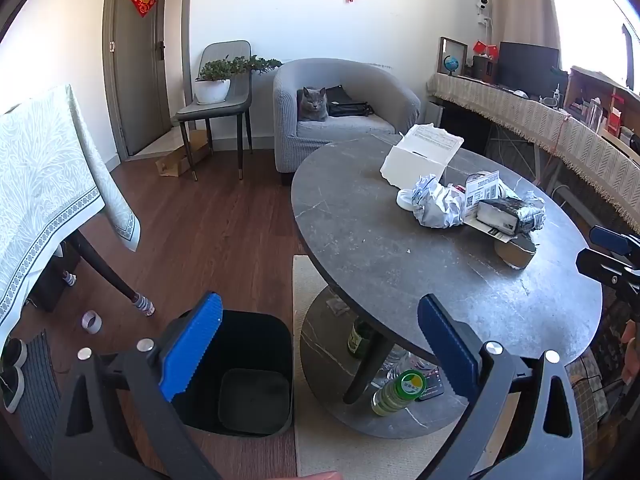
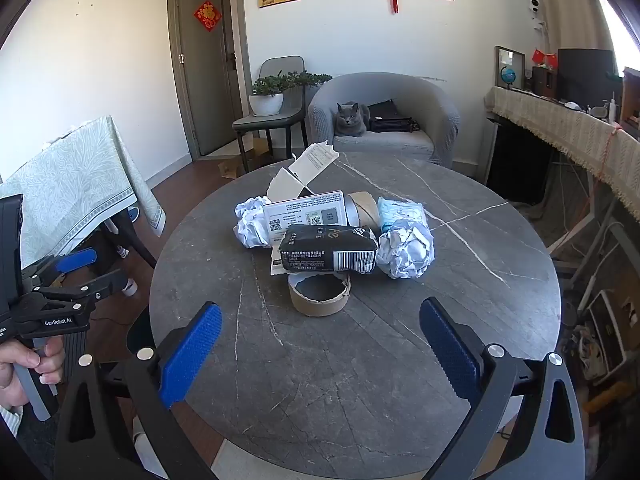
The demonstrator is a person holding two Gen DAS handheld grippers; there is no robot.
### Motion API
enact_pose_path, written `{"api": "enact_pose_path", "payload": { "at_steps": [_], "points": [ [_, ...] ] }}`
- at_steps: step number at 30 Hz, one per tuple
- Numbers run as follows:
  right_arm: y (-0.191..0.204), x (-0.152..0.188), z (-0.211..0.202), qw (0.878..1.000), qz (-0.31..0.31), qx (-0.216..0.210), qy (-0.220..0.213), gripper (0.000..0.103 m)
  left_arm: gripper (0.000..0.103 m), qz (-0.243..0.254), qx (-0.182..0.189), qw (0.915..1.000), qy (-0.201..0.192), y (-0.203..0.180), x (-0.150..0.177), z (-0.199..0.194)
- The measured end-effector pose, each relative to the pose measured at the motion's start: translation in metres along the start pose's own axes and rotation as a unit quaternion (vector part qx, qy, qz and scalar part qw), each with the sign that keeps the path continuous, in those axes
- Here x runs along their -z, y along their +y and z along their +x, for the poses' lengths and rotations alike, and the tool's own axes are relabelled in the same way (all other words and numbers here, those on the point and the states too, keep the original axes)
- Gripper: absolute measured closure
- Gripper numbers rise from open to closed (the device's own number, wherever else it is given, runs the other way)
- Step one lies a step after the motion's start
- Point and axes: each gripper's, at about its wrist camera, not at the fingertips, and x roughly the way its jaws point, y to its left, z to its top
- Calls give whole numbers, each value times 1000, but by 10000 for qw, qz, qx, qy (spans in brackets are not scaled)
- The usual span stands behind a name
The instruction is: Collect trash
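Both grippers empty and spread wide, tilted down toward the round table and bin.

The right gripper [image 2: 320, 354] hovers over the near part of the grey round table [image 2: 460, 280], its jaws fully apart with nothing between them; the left gripper [image 1: 320, 346] hangs equally wide above the empty black trash bin [image 1: 240, 372] on the floor beside the table, and a hand [image 2: 28, 368] grips its handle. Trash lies clustered at the table's centre: two crumpled paper balls [image 2: 406, 250], one black barcoded packet [image 2: 328, 254], one printed card [image 2: 306, 214], two cardboard tape cores [image 2: 319, 296], one pale blue wrapper [image 2: 400, 212], and one torn white box [image 2: 308, 168]. One grey cat [image 2: 351, 120] sits on the armchair [image 2: 440, 120] behind.
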Motion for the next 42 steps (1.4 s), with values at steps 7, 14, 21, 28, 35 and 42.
{"api": "enact_pose_path", "payload": {
  "at_steps": [7,14,21,28,35,42],
  "points": [
    [0,0,0,10000,1,0,1,3,3,7,-1,10000,6,0,0,1],
    [0,0,-1,10000,1,-2,4,3,3,7,-5,10000,9,0,0,0],
    [0,0,-1,10000,1,5,1,3,3,2,-1,10000,14,0,0,1],
    [0,-1,-1,10000,-3,5,4,3,3,11,-5,10000,18,0,0,1],
    [0,-1,-1,10000,-3,2,4,3,3,8,-5,10000,23,0,0,1],
    [0,0,-1,10000,-21,20,1,3,3,8,-3,10000,22,2,1,3]
  ]
}}
